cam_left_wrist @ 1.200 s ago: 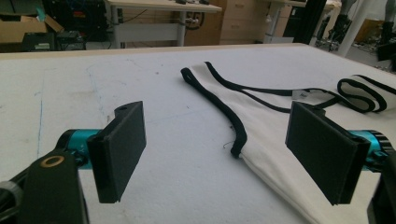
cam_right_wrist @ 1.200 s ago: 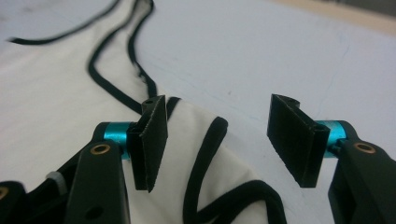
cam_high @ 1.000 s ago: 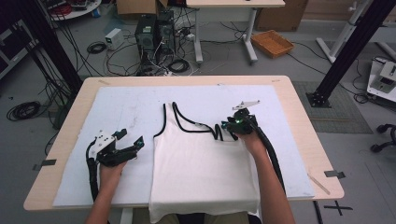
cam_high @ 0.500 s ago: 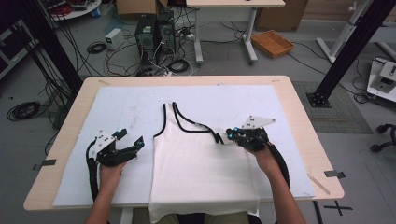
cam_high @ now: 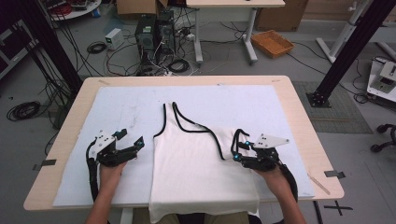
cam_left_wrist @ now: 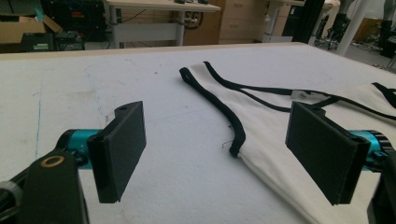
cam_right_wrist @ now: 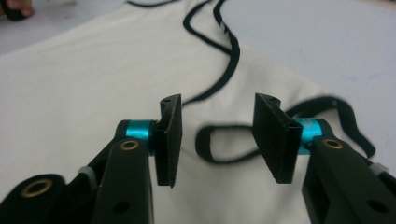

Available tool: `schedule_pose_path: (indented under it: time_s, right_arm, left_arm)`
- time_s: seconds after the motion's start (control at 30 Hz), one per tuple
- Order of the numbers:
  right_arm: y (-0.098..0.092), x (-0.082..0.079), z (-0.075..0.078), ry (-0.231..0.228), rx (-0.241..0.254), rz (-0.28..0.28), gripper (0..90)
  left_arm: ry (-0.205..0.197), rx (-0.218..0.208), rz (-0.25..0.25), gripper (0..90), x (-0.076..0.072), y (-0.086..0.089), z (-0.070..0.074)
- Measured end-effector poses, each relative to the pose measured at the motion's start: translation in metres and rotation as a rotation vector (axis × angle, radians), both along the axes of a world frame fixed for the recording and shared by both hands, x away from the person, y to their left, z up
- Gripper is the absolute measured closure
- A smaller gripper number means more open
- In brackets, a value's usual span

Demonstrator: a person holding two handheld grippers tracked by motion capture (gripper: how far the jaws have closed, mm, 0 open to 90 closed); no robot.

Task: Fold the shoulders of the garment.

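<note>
Here, in the high view, a white sleeveless cotton top with black-bound edges [cam_high: 198, 172] lies flat mid-desk, its hem over the near edge. The left gripper [cam_high: 135, 142] rests beside the top's left side, the right gripper [cam_high: 237, 154] over its crumpled right strap [cam_high: 240, 136].

In the left gripper view, the jaws stand wide apart, empty.

In the right gripper view, the jaws are parted around a black strap loop. The fabric looks light, limp, prone to bunching; the bound edges should offer the firmest hold.
</note>
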State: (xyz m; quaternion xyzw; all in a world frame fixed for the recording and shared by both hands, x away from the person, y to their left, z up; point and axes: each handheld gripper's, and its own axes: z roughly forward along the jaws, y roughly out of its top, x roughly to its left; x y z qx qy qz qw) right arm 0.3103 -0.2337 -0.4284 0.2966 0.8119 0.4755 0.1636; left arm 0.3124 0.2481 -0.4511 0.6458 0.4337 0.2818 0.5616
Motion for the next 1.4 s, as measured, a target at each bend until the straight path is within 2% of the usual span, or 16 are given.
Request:
schedule_pose_path:
  time_s: [0.07, 0.13, 0.17, 0.2, 0.23, 0.27, 0.37, 0.5, 0.57, 0.63, 0.67, 0.77, 0.97, 1.2, 1.23, 1.4]
  right_arm:
    - [0.018, 0.001, -0.005, -0.005, -0.091, 0.037, 50.9]
    - [0.029, 0.001, -0.012, 0.004, -0.177, 0.064, 67.4]
    - [0.029, 0.001, -0.012, 0.004, -0.177, 0.064, 67.4]
    - [0.031, 0.001, -0.014, -0.022, -0.235, 0.054, 67.4]
    - [0.031, 0.001, -0.014, -0.022, -0.235, 0.054, 74.6]
    - [0.026, -0.001, -0.02, -0.029, -0.327, 0.016, 84.6]
    - [0.016, -0.005, -0.019, -0.05, -0.344, 0.007, 86.0]
    - [0.003, -0.009, -0.016, -0.03, -0.304, 0.038, 85.8]
    - [0.002, -0.01, -0.018, -0.034, -0.327, 0.054, 84.8]
    - [0.001, -0.01, -0.02, -0.034, -0.308, 0.06, 70.8]
    - [-0.001, -0.008, -0.019, -0.017, -0.27, 0.043, 56.3]
    - [-0.014, -0.008, -0.009, -0.03, -0.12, -0.036, 39.9]
    - [-0.048, -0.011, 0.005, -0.099, 0.012, -0.218, 20.0]
    - [-0.07, -0.011, 0.007, -0.105, 0.077, -0.289, 20.0]
    - [-0.07, -0.011, 0.007, -0.105, 0.077, -0.289, 20.0]
    - [-0.074, -0.008, 0.004, -0.103, 0.072, -0.291, 20.0]
  left_arm:
    - [-0.001, 0.005, -0.002, 20.4, 0.0, 0.0, 0.0]
    - [-0.001, 0.008, -0.004, 20.4, 0.0, 0.0, 0.0]
    - [-0.001, 0.008, -0.004, 20.4, 0.0, 0.0, 0.0]
    - [-0.001, 0.008, -0.004, 20.4, 0.0, 0.0, 0.0]
    - [-0.001, 0.008, -0.005, 20.4, -0.001, -0.001, 0.0]
    - [-0.001, 0.009, -0.006, 20.3, -0.001, -0.001, 0.0]
    - [0.0, 0.009, -0.003, 20.4, 0.0, 0.0, 0.0]
    - [0.001, 0.006, 0.002, 20.4, 0.0, -0.001, 0.0]
    - [0.001, 0.007, 0.002, 20.4, 0.0, -0.001, 0.0]
    - [0.001, 0.006, 0.003, 20.3, 0.0, -0.001, 0.0]
    - [0.001, 0.008, 0.002, 20.4, 0.0, -0.001, 0.0]
    - [-0.001, 0.002, 0.003, 20.3, 0.0, -0.001, 0.0]
    - [0.032, -0.051, -0.003, 20.3, 0.004, 0.0, 0.007]
    - [0.033, -0.061, -0.04, 20.1, 0.02, -0.008, 0.032]
    - [0.041, -0.031, -0.05, 20.1, 0.037, -0.018, 0.053]
    - [0.069, 0.025, -0.074, 20.0, 0.067, -0.035, 0.077]
